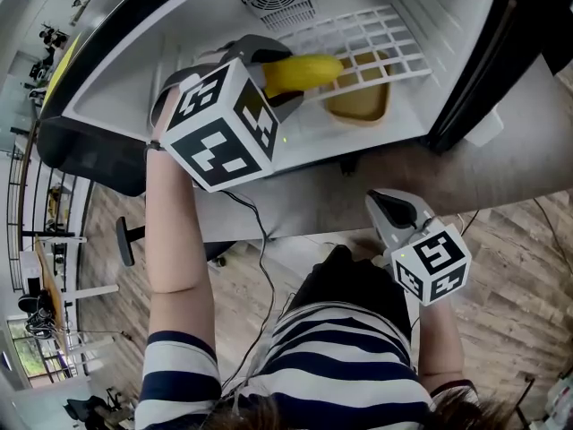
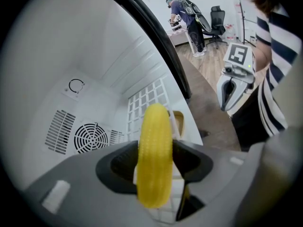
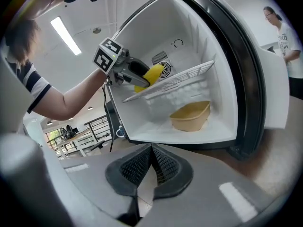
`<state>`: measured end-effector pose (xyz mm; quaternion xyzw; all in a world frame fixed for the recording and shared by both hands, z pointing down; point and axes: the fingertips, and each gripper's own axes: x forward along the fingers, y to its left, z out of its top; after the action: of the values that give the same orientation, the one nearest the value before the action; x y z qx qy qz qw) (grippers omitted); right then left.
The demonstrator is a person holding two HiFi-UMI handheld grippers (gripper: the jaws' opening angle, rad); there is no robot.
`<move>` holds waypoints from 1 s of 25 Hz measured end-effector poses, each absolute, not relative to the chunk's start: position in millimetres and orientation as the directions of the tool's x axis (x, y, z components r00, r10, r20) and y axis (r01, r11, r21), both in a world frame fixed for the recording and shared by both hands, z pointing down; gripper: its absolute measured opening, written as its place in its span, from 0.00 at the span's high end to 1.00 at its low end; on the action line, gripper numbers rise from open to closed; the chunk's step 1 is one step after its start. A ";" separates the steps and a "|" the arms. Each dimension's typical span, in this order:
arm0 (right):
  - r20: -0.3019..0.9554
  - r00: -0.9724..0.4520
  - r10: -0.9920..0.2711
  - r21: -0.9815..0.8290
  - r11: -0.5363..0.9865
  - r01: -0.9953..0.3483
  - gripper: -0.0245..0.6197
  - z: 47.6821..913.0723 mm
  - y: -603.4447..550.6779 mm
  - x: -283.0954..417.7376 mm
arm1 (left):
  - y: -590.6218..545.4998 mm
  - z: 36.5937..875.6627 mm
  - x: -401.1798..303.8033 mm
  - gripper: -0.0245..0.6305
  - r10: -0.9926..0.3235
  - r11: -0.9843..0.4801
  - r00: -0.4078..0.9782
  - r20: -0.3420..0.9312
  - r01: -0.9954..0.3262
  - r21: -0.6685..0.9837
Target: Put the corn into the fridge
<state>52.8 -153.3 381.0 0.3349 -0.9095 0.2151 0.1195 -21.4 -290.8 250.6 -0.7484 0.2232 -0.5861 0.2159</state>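
Corn [image 2: 155,161], a yellow cob, is clamped by its sides between the two dark pads [image 2: 118,167] of the left gripper [image 1: 283,81], with its length running out past the fingertips. Just beyond and beneath those fingertips lies a white wire shelf [image 3: 182,77]. The cob hangs over it inside the open fridge [image 1: 116,88], and contact with the wires cannot be determined. Lower, under the shelf, a tan tub [image 3: 191,116] sits on the fridge floor. Farther ahead of the fingertips, a round fan grille [image 2: 90,137] occupies the rear wall. The right gripper [image 3: 151,161] has its ribbed fingers pressed together on nothing. It is outside the fridge, well apart from the cob, with the tub ahead of its fingertips, near the front edge of the brown countertop [image 1: 519,124].
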 end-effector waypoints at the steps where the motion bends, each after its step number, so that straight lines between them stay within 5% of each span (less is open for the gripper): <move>1: 0.357 -0.746 -0.562 -0.310 0.682 -0.662 0.97 379.7 -157.3 52.3 | -291.0 250.4 -21.3 0.96 -0.588 -0.807 0.215 0.780 -0.082 -0.585; 25: 0.303 -0.760 -0.574 -0.326 0.687 -0.649 0.97 370.8 -203.1 36.7 | -302.1 252.7 -21.7 0.96 -0.631 -0.772 0.216 0.745 -0.079 -0.631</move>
<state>36.7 -203.1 370.8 0.3346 -0.9142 0.2108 0.0887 -21.7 -302.1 252.7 -0.7423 0.2392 -0.5787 0.2385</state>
